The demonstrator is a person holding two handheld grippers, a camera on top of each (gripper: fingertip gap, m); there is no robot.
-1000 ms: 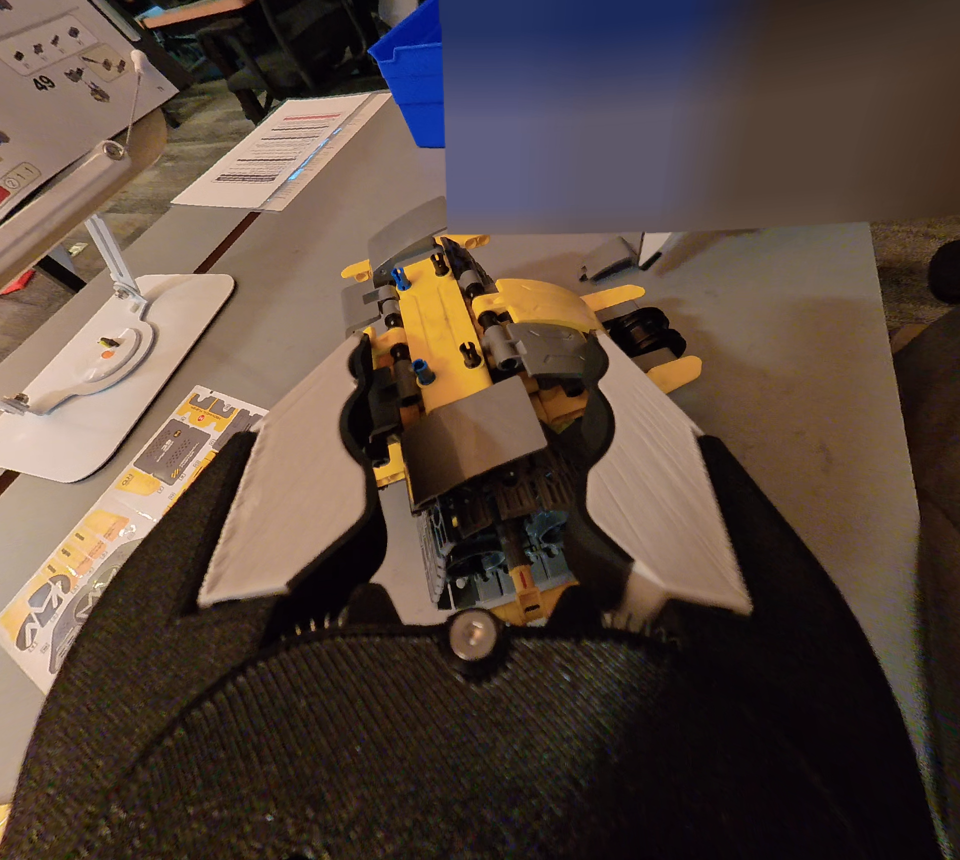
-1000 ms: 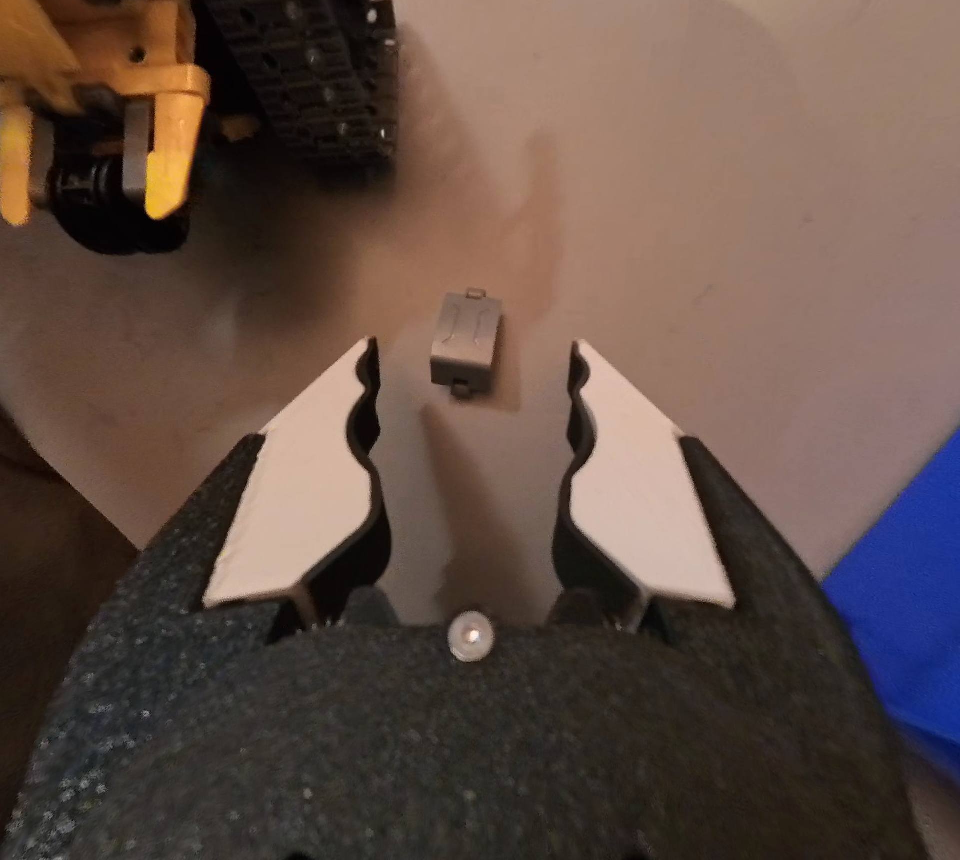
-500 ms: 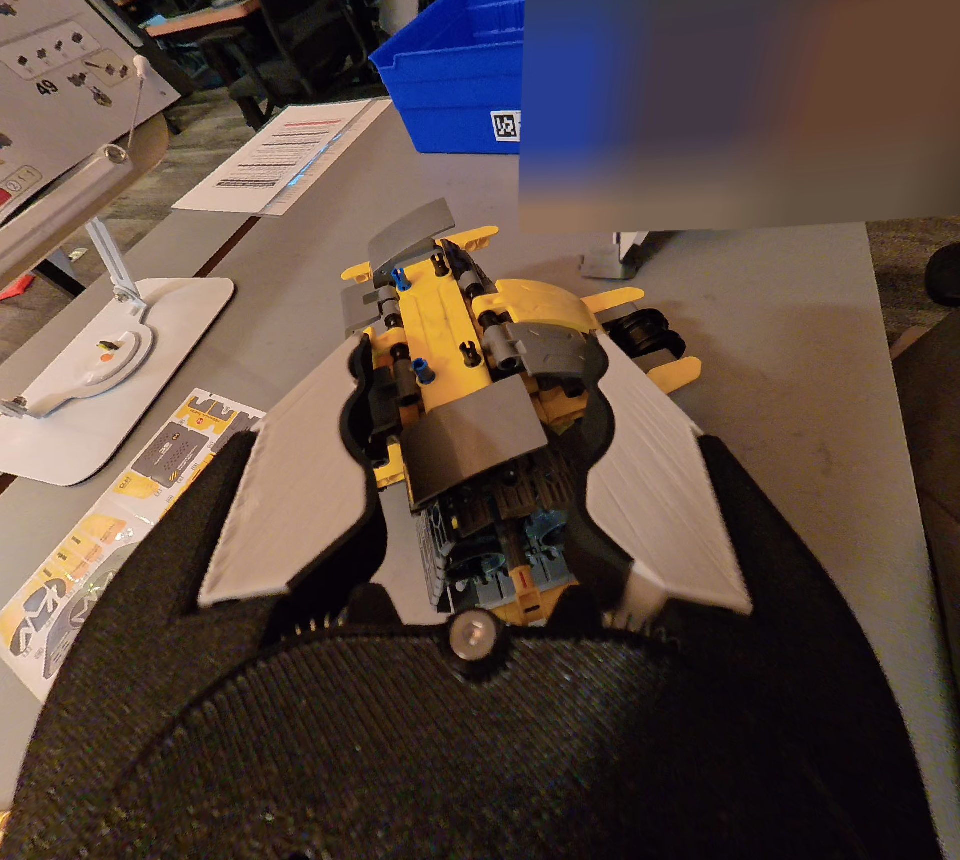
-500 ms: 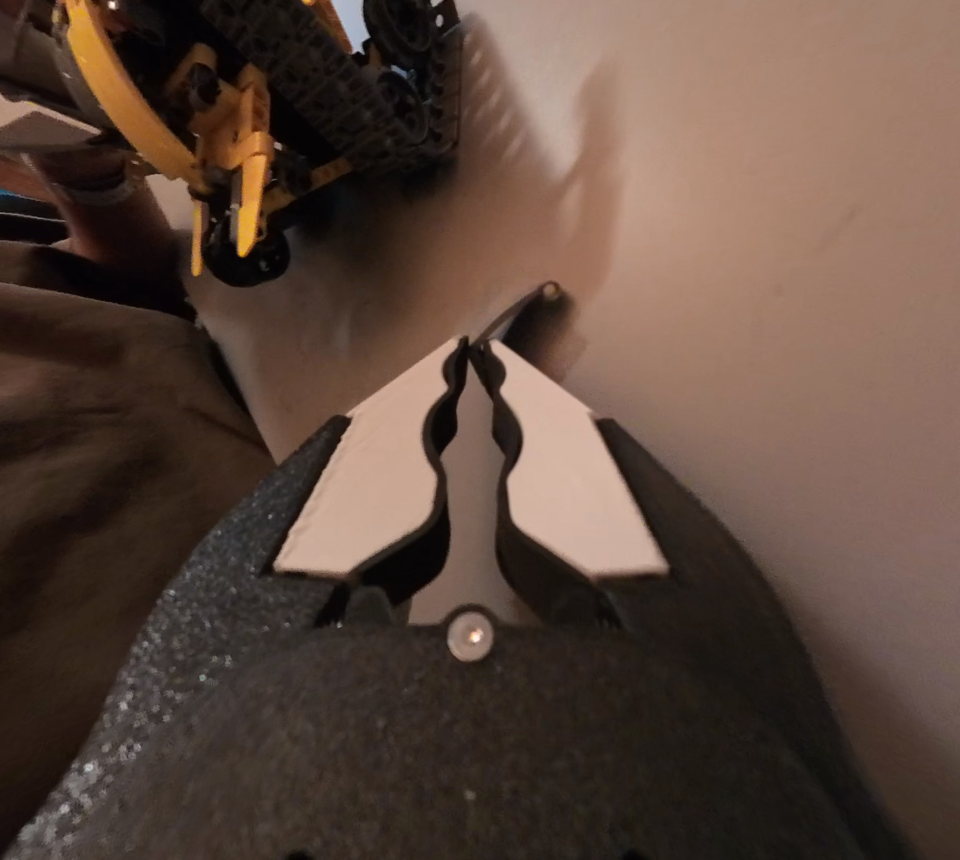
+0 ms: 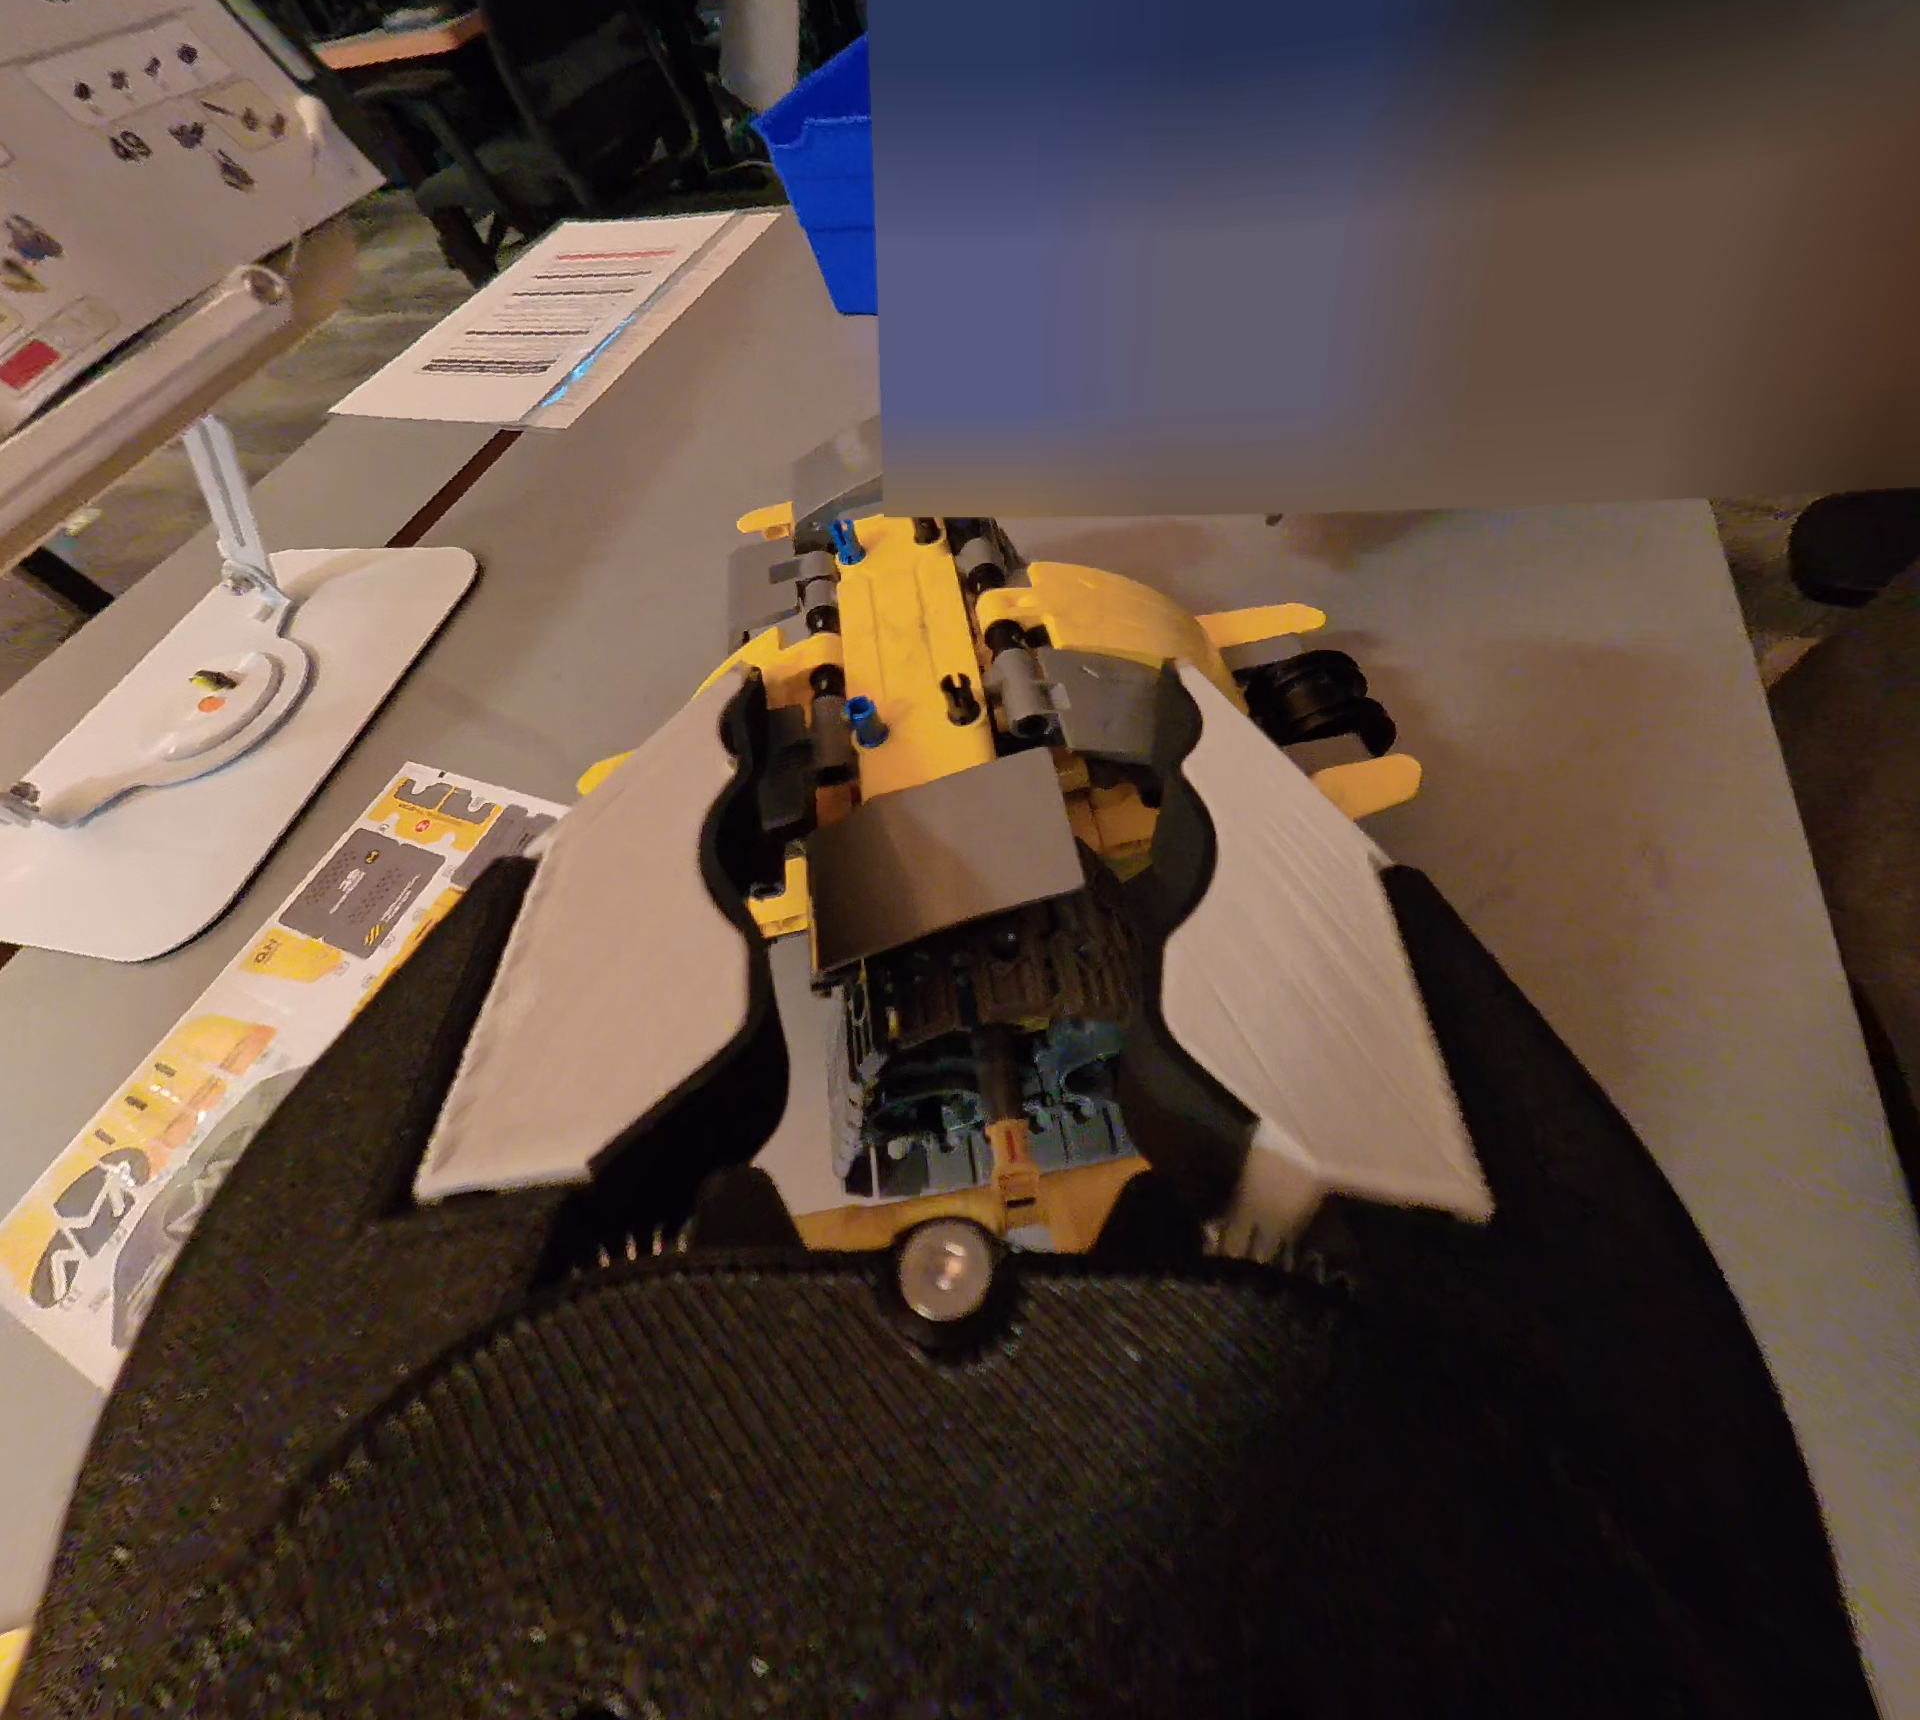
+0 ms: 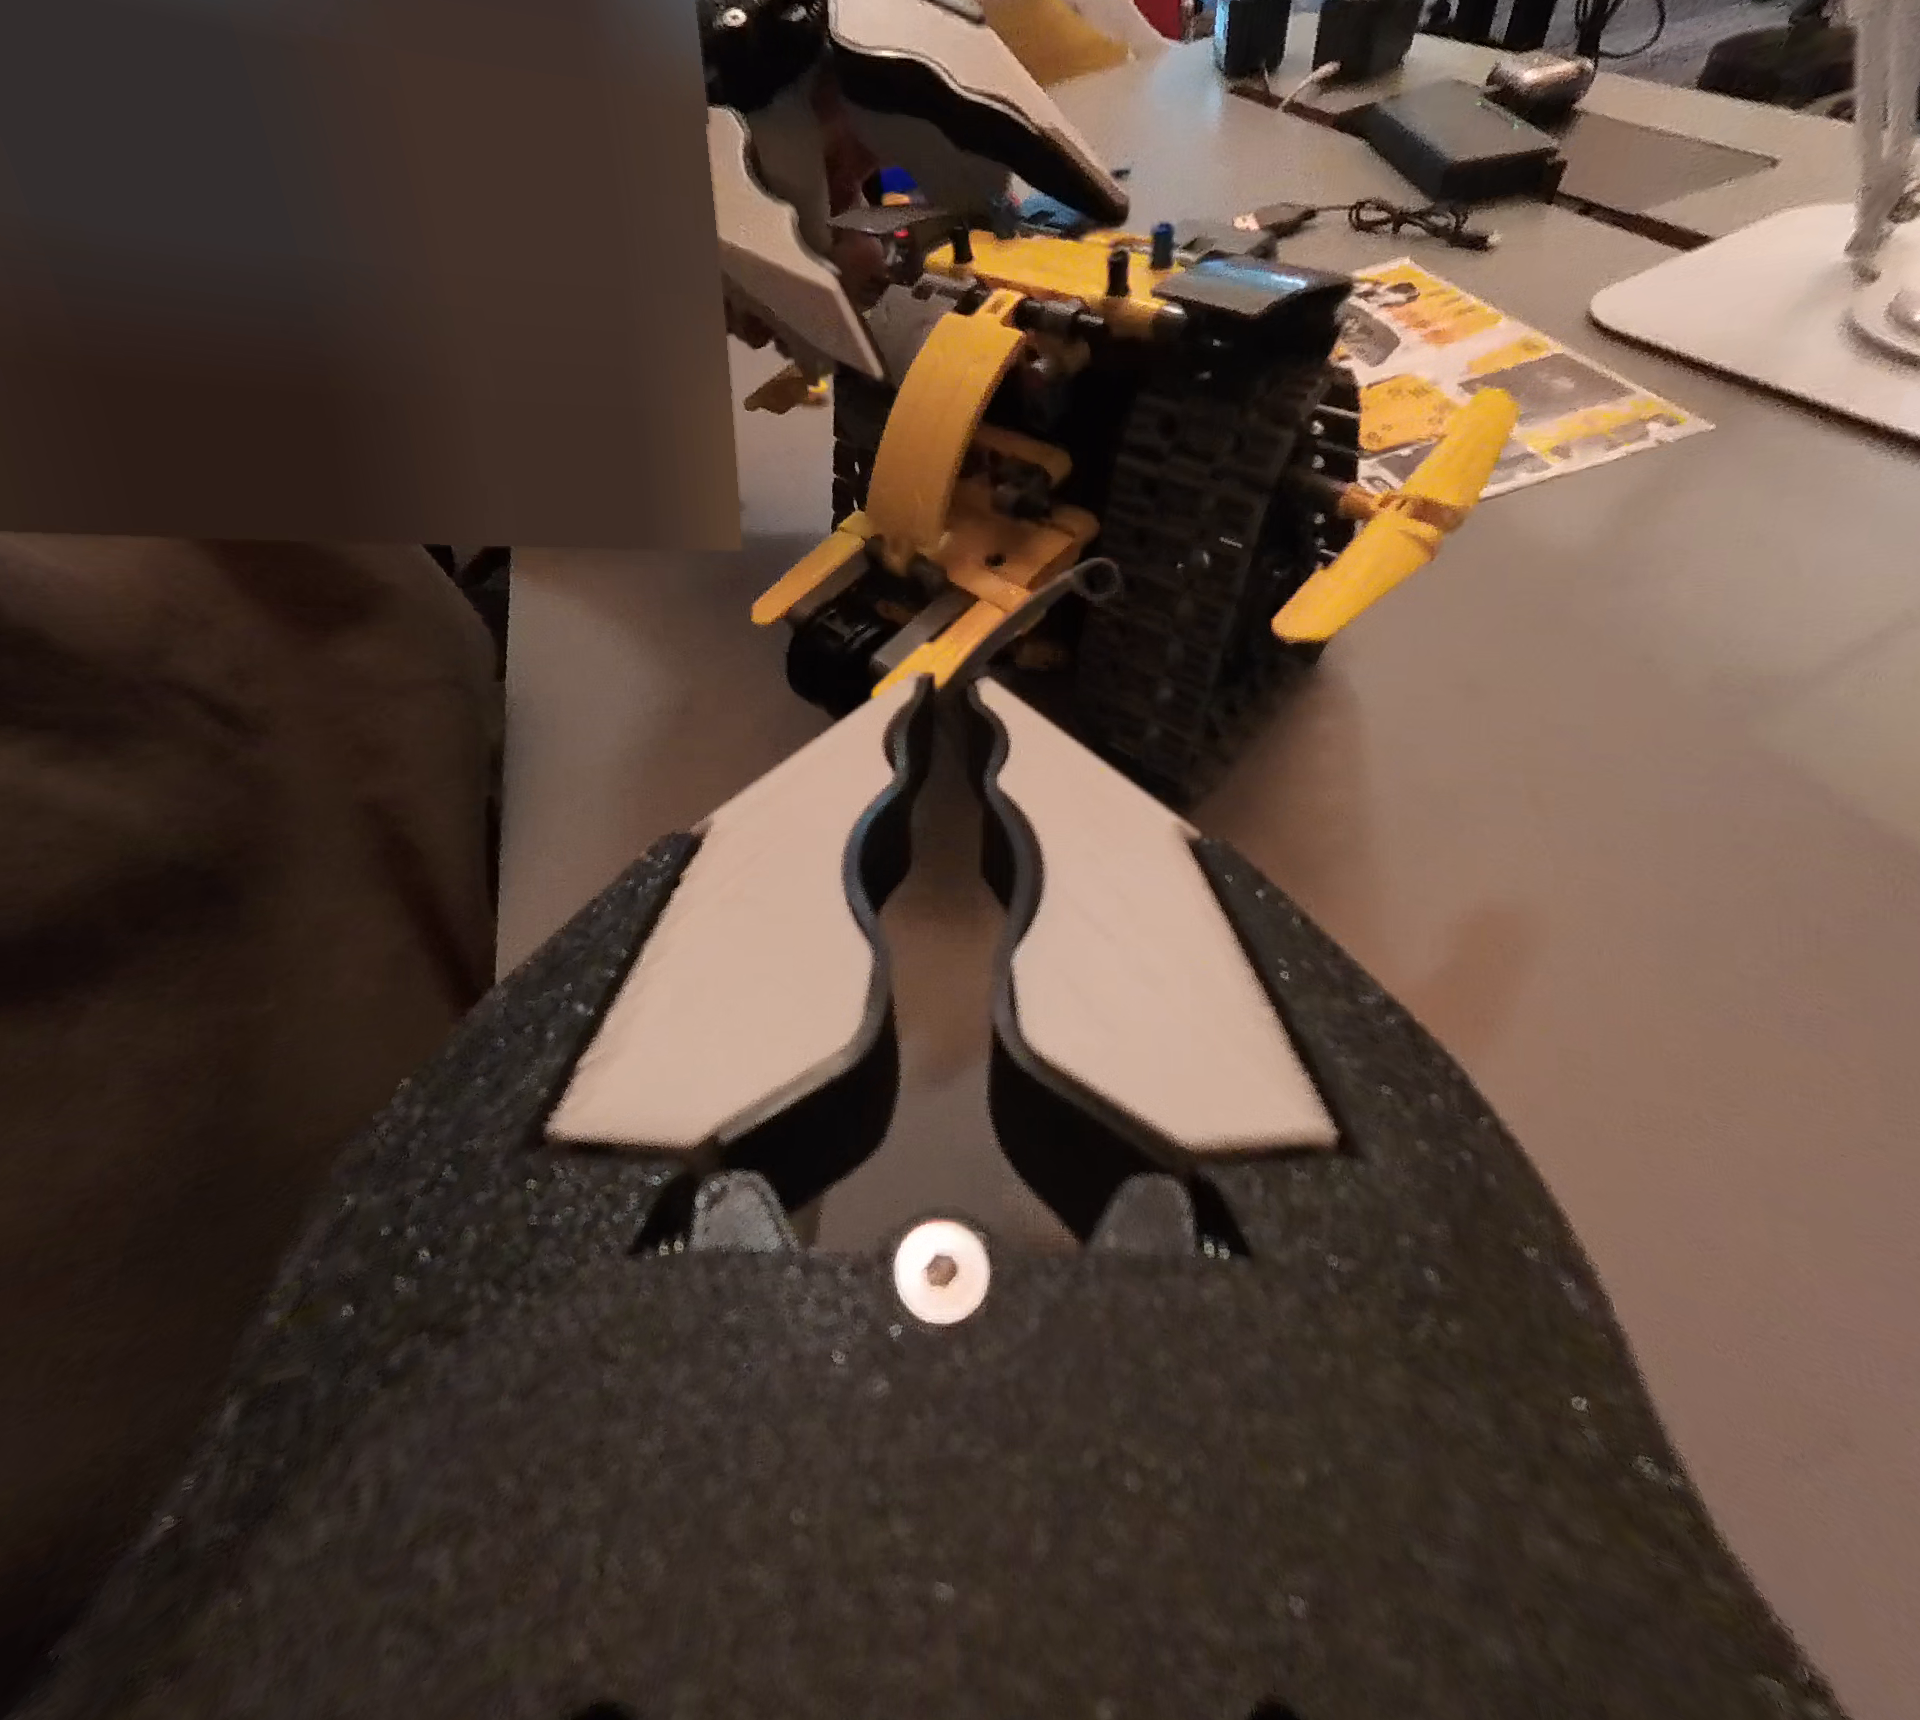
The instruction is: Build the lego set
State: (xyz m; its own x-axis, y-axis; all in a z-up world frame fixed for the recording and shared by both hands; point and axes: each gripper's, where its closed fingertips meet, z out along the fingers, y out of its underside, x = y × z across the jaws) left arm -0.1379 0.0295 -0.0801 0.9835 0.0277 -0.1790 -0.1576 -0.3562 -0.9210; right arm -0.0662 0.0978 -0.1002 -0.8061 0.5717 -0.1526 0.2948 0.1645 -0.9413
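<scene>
A yellow and black brick-built tracked vehicle (image 5: 904,621) stands on the grey table (image 5: 1558,735). My left gripper (image 5: 961,694) is shut on the vehicle's body, one finger on each side, just past a dark grey panel. In the right wrist view the vehicle (image 6: 1195,444) shows from its side, with the left gripper (image 6: 987,278) clamped on its top. My right gripper (image 6: 948,696) is shut on a small thin grey piece (image 6: 1039,616). The piece sticks out from the fingertips, held above the table and close to the vehicle's yellow side and black track.
A sticker sheet (image 5: 208,1047) lies left of the vehicle. A white stand base (image 5: 208,714) carries an instruction booklet (image 5: 135,112). A printed sheet (image 5: 582,320) and a blue bin (image 5: 821,174) sit farther back. A black box (image 6: 1455,132), a cable (image 6: 1382,221) and brown clothing (image 6: 208,839) also show.
My right gripper closed on the small grey piece that lay on the table, lifted it and swung up to face the vehicle. My left gripper kept its hold, almost still.
</scene>
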